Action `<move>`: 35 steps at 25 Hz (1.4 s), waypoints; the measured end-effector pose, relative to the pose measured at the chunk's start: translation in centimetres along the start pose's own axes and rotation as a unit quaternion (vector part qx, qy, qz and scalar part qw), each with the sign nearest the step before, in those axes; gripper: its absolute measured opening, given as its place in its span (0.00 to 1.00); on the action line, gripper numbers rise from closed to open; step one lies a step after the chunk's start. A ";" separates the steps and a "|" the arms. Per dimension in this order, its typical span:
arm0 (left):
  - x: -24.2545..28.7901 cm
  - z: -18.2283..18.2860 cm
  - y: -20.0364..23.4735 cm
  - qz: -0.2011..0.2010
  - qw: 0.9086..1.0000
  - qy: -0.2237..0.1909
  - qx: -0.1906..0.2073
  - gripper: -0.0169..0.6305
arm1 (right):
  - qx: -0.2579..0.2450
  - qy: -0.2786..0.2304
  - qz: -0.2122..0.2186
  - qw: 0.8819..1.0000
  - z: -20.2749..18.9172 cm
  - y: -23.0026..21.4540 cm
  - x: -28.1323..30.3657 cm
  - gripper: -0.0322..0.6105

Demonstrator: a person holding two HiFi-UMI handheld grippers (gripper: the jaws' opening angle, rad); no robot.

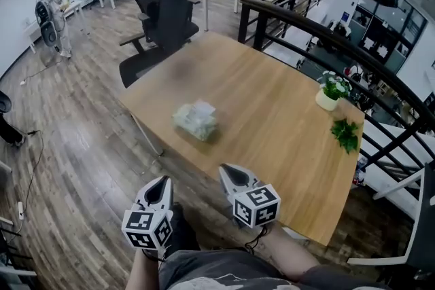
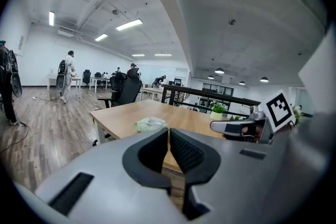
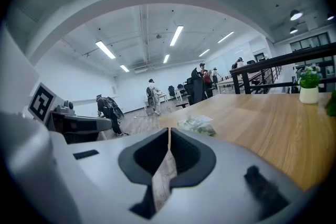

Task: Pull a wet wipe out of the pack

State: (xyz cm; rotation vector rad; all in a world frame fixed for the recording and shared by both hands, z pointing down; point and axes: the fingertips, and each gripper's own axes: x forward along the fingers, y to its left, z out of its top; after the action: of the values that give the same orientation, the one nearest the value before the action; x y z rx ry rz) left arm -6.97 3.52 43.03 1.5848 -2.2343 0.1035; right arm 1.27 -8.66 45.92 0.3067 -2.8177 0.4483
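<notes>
The wet wipe pack (image 1: pixel 196 120), pale green with a crumpled white top, lies on the wooden table (image 1: pixel 285 146) toward its left side. It also shows small and ahead in the left gripper view as the pack (image 2: pixel 150 124) and in the right gripper view as the pack (image 3: pixel 197 124). My left gripper (image 1: pixel 161 187) hovers off the table's near corner, jaws shut and empty. My right gripper (image 1: pixel 232 174) is over the table's near edge, jaws shut with nothing between them. Both point toward the pack and are well short of it.
A white pot with a flowering plant (image 1: pixel 332 91) and a green leafy sprig (image 1: pixel 346 133) sit at the table's right end. A black office chair (image 1: pixel 162 27) stands beyond the far corner. A dark railing (image 1: pixel 353 58) runs along the right. People stand in the background.
</notes>
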 end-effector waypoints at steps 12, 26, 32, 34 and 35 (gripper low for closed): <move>9.4 3.0 6.0 -0.079 0.997 0.011 0.005 0.06 | 0.016 0.004 -0.067 0.998 1.6 -3.7 8.3 0.09; 18.9 6.9 12.2 -0.167 0.984 0.054 0.024 0.06 | 0.055 0.012 -0.155 0.986 4.4 -6.6 17.0 0.09; 22.3 7.1 12.8 -0.215 0.973 0.071 0.041 0.07 | 0.066 0.011 -0.202 0.977 4.7 -8.1 18.4 0.09; 23.5 7.0 12.8 -0.231 0.969 0.079 0.044 0.07 | 0.071 0.008 -0.220 0.973 4.8 -8.8 18.5 0.09; 24.0 6.9 12.7 -0.240 0.966 0.084 0.047 0.07 | 0.074 0.007 -0.228 0.971 4.8 -9.1 18.5 0.09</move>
State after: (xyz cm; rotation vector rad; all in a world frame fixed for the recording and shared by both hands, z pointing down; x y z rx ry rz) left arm -27.29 -15.32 47.44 2.0385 -1.6875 0.1994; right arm -14.99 -21.69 49.49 0.9508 -2.5860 0.5460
